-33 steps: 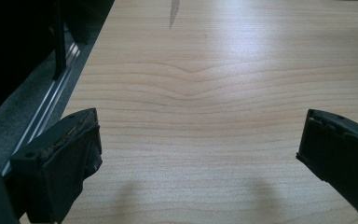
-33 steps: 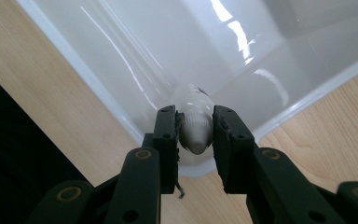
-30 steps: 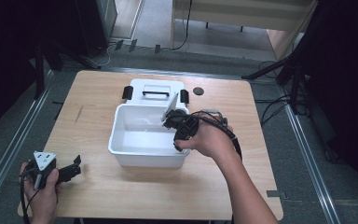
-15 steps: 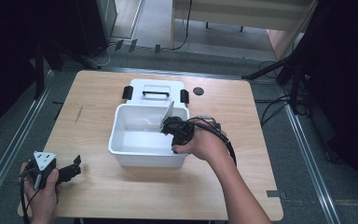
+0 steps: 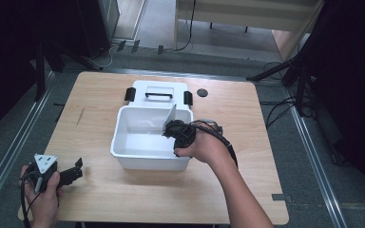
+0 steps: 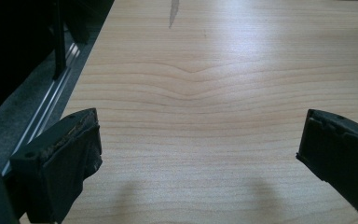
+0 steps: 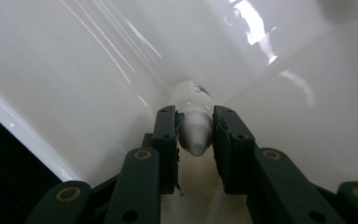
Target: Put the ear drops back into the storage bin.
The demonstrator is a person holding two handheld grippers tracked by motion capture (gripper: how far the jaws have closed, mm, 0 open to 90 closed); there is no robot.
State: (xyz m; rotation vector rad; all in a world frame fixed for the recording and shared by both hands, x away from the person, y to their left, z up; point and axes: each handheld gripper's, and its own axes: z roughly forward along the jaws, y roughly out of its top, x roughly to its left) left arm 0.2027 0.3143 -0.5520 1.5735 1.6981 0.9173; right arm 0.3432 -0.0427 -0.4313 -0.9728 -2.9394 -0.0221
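Right gripper (image 7: 195, 140) is clamped on a small white bottle (image 7: 193, 121), jaws pinching it near the capped end, which points back at the camera. The body of the bottle runs straight out ahead, away from the gripper, so its long axis lines up with the jaws. In the right gripper view it's deep inside the white bin (image 5: 123, 142), nose aimed at the crease where a wall meets the floor, and the far end looks right at the plastic, though I can't tell if it's actually touching.

From the high view the right gripper (image 5: 173, 129) sits over the bin's right side, hand just past the rim, with a thin grey sheet (image 5: 170, 118) standing up next to it that I can't identify. The lid (image 5: 158, 90) with its black handle lies flat behind the bin.

Left gripper (image 5: 71, 173) is parked way off at the near left corner of the table (image 5: 247, 123), jaws wide apart over bare wood and nothing between them.

So what matters here, I'd say: the bottle is already in the bin and pointing down and forward from the jaws. The right hand is the only one anywhere near it. If letting go is next, it should just tip over onto the floor of the bin.
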